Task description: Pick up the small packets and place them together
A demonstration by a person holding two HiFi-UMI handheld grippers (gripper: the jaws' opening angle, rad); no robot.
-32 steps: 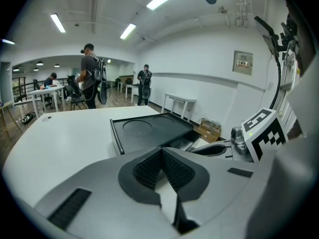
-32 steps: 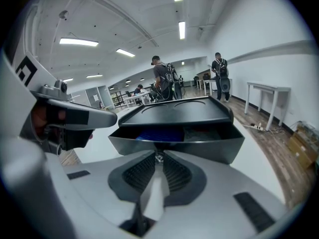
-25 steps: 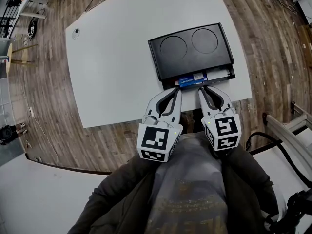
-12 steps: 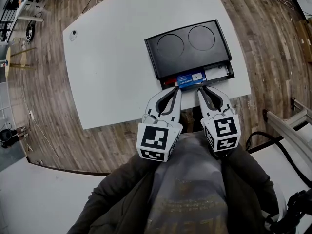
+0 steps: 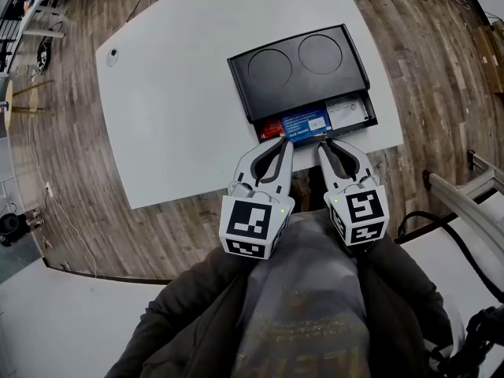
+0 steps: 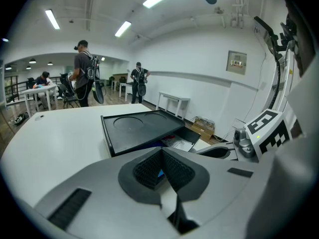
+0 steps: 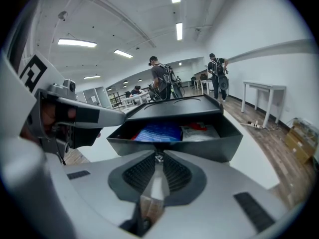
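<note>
A black box point(image 5: 299, 69) stands on the white table point(image 5: 173, 93), its drawer point(image 5: 368, 118) pulled out toward me. Inside lie a blue packet point(image 5: 305, 122), a white packet point(image 5: 344, 113) and something red point(image 5: 269, 130) at the left end. In the right gripper view the blue packet point(image 7: 160, 132) and the white packet point(image 7: 199, 132) lie side by side behind the drawer's front wall point(image 7: 199, 148). My right gripper point(image 5: 321, 140) point(image 7: 158, 156) is shut on the small knob of the drawer front. My left gripper point(image 5: 287, 142) point(image 6: 160, 151) sits beside it, shut and empty.
The box top has two round recesses point(image 5: 269, 68). The table's near edge point(image 5: 205, 191) lies just below the drawer, with wooden floor point(image 5: 441, 69) all round. Several people point(image 6: 83, 78) stand by tables far across the room.
The drawer has slid further out of the box toward me with the right gripper on it, and more of the blue and white packets shows. The left gripper has kept its place.
</note>
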